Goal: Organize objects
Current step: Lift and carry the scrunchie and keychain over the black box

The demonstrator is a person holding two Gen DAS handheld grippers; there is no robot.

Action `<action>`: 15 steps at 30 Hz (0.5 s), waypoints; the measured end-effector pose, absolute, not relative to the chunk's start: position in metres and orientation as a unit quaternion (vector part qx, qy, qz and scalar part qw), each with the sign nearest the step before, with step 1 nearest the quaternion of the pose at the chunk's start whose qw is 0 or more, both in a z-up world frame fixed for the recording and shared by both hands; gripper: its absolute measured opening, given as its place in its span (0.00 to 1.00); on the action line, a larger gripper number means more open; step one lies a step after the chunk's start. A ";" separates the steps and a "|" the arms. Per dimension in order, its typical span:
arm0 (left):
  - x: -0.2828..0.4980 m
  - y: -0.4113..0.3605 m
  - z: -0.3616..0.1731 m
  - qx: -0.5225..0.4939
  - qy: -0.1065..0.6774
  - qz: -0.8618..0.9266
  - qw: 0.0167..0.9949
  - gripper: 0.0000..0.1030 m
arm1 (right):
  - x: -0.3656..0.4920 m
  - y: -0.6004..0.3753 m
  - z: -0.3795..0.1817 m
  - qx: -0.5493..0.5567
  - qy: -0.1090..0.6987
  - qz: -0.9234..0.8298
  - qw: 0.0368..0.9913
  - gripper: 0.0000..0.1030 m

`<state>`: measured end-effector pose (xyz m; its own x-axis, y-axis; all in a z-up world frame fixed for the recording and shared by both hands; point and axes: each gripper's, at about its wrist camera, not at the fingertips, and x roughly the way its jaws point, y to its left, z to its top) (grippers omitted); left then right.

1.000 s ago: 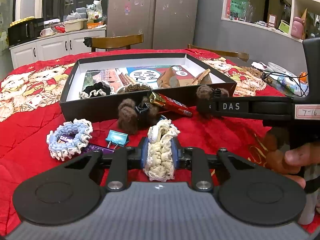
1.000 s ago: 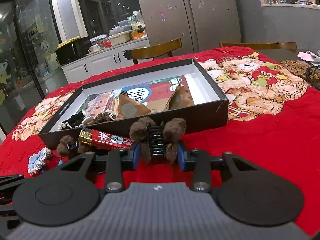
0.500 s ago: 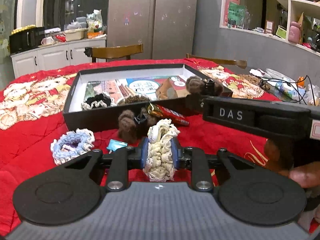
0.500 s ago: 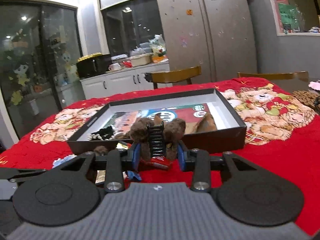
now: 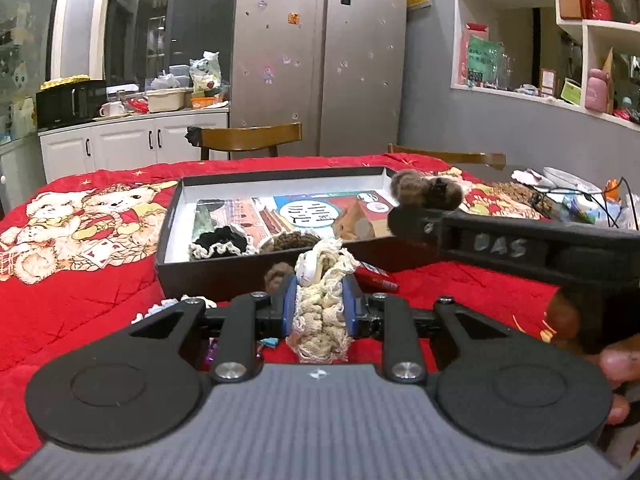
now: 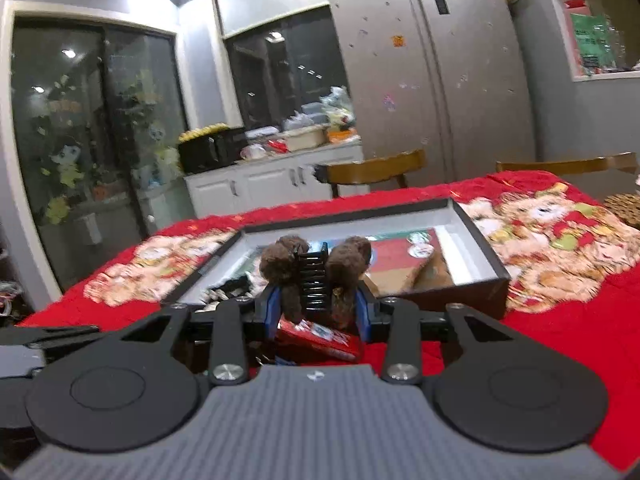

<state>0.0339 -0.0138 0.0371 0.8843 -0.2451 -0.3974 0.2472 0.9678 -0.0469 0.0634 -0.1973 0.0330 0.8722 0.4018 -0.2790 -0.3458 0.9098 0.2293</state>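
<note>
Gripping a brown pom-pom hair claw (image 6: 314, 276) in the right gripper (image 6: 316, 308), raised over the black box's (image 6: 486, 248) near edge. Pinching a cream crochet scrunchie (image 5: 320, 304) in the left gripper (image 5: 319, 308), just short of that box, above the red bear-print cloth (image 5: 80, 280).

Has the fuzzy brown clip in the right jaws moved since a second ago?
Yes. The brown clip was low in front of the box's near wall; now it is raised over the box's right side, carried up and inward.

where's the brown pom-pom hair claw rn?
Clamped in the right gripper, the brown pom-pom hair claw hangs above the black box's near right corner, over the red snack packet.
</note>
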 end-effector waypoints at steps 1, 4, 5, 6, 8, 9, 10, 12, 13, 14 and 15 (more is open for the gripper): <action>0.034 -0.013 0.038 0.003 0.202 -0.125 0.971 0.28 | 0.064 -0.199 0.035 0.091 0.162 0.202 0.961 0.40; 0.034 -0.008 0.042 0.007 0.186 -0.111 0.976 0.28 | 0.071 -0.203 0.041 0.111 0.179 0.230 0.950 0.40; 0.035 -0.007 0.045 0.007 0.180 -0.107 0.978 0.28 | 0.073 -0.204 0.042 0.118 0.186 0.236 0.946 0.40; 0.036 -0.004 0.047 0.006 0.176 -0.102 0.979 0.28 | 0.077 -0.205 0.044 0.122 0.193 0.245 0.942 0.40; 0.037 0.003 0.054 0.001 0.162 -0.093 0.982 0.28 | 0.082 -0.203 0.048 0.124 0.201 0.256 0.937 0.40; 0.039 0.009 0.060 -0.009 0.157 -0.087 0.984 0.28 | 0.084 -0.201 0.051 0.123 0.204 0.256 0.937 0.40; 0.040 0.015 0.066 -0.021 0.153 -0.090 0.984 0.28 | 0.089 -0.198 0.056 0.113 0.215 0.262 0.934 0.40; 0.044 0.026 0.079 -0.035 0.143 -0.089 0.985 0.28 | 0.093 -0.192 0.066 0.110 0.231 0.235 0.938 0.39; 0.048 0.030 0.087 -0.041 0.141 -0.082 0.986 0.28 | 0.095 -0.189 0.072 0.102 0.236 0.232 0.938 0.39; 0.052 0.035 0.093 -0.043 0.143 -0.081 0.985 0.28 | 0.096 -0.188 0.078 0.100 0.236 0.230 0.939 0.39; 0.057 0.039 0.100 -0.049 0.146 -0.081 0.985 0.28 | 0.097 -0.187 0.085 0.105 0.233 0.227 0.940 0.39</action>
<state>0.0568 0.0394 0.0999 0.9443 -0.1737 -0.2796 0.1453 0.9821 -0.1197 0.0966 -0.1874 0.0848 0.7879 0.4763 -0.3903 -0.3783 0.8745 0.3035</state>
